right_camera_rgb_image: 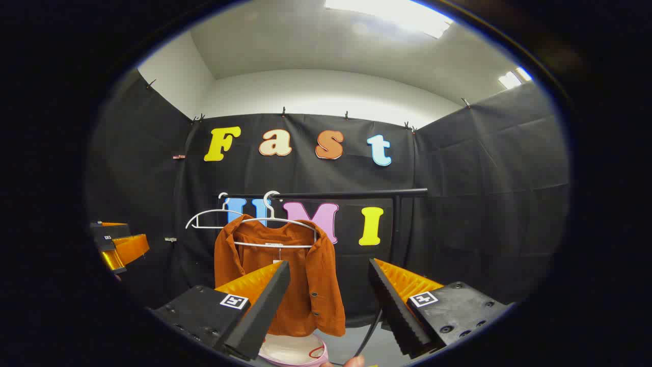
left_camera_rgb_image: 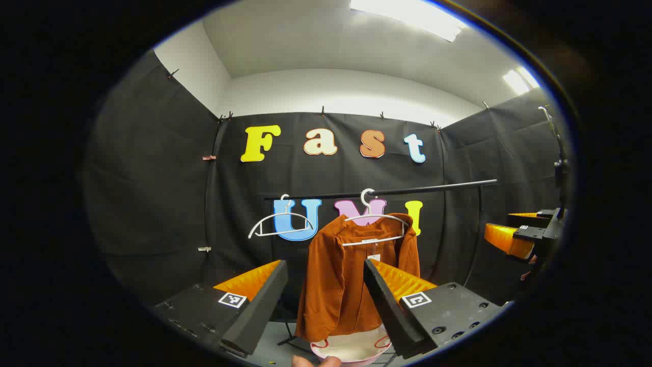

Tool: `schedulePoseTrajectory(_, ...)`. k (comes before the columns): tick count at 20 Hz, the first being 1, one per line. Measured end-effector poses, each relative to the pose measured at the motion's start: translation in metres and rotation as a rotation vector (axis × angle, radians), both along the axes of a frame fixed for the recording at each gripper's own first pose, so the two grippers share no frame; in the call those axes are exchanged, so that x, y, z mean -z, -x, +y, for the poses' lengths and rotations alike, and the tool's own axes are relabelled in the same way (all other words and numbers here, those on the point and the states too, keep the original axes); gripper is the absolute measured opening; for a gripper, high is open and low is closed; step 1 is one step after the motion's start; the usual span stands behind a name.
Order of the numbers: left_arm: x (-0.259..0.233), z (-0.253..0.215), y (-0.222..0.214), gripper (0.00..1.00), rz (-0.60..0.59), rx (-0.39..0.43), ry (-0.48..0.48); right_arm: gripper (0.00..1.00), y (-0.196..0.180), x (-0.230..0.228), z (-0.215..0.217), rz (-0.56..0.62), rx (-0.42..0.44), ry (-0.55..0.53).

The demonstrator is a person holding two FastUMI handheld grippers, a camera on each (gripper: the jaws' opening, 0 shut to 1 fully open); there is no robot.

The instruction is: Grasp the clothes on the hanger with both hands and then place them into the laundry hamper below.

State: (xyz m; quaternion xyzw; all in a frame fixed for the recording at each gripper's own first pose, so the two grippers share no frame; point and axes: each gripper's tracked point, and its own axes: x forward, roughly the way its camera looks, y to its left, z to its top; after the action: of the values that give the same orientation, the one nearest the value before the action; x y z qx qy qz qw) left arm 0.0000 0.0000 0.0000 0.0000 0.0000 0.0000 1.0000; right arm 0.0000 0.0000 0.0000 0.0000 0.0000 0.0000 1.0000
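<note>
Left gripper view: ribbed rust shirt [left_camera_rgb_image: 338, 278] on wire hanger [left_camera_rgb_image: 376, 220]; both grippers gape wide, empty.

rust-orange shirt [left_camera_rgb_image: 338, 285] on its hanger, hamper [left_camera_rgb_image: 351, 349] beneath

the corduroy-like buttoned shirt hangs open-fronted and slightly askew on a white hanger [left_camera_rgb_image: 374, 224] hooked over a black rail [left_camera_rgb_image: 387, 192], its collar bunched toward one shoulder. its hem drops to just above the round pale-pink laundry hamper, whose rim and light interior show directly below it on the floor.
</note>
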Motion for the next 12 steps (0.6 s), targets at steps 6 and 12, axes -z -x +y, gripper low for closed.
schedulePoseTrajectory(6, 0.0012, -0.0049, 0.0038, 0.95, -0.012, 0.006, -0.004, 0.97, 0.0032, -0.006, 0.0056, -0.007, 0.004, -0.006)
schedulePoseTrajectory(12, 0.0013, -0.002, 0.0014, 0.95, -0.011, 0.001, -0.001, 0.97, 0.0074, -0.0096, 0.0093, -0.011, 0.005, 0.006)
